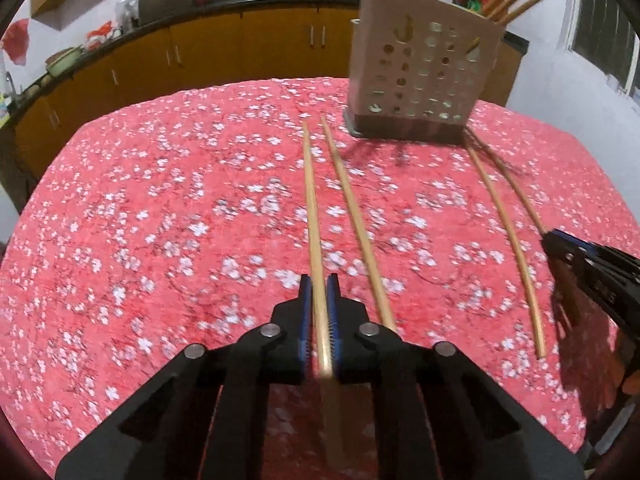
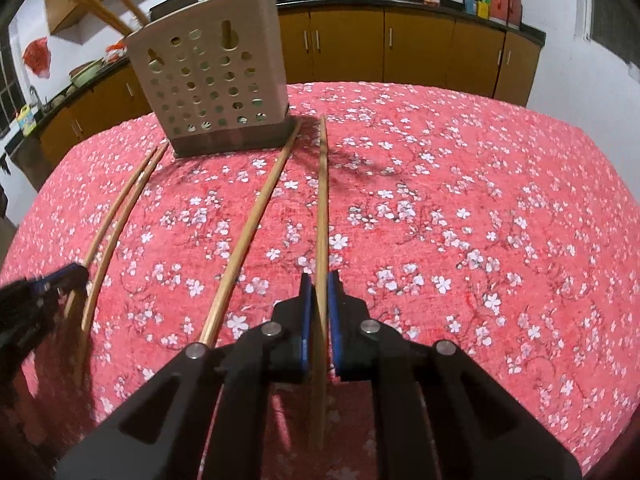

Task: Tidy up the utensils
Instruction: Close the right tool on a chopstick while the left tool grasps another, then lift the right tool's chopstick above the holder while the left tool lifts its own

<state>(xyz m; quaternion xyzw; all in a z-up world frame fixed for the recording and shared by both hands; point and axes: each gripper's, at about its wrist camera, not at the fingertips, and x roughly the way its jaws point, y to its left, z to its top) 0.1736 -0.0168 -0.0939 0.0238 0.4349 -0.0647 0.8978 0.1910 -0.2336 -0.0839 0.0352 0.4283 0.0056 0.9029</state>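
Kitchen cabinets behind a red floral tablecloth under chopsticks.

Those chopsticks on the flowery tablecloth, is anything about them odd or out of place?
Four chopsticks lie loose on the tablecloth while others already stand in the holder. The left gripper is shut on one chopstick, the right gripper on another. Nothing looks broken or spilled; their curved look may be lens distortion.
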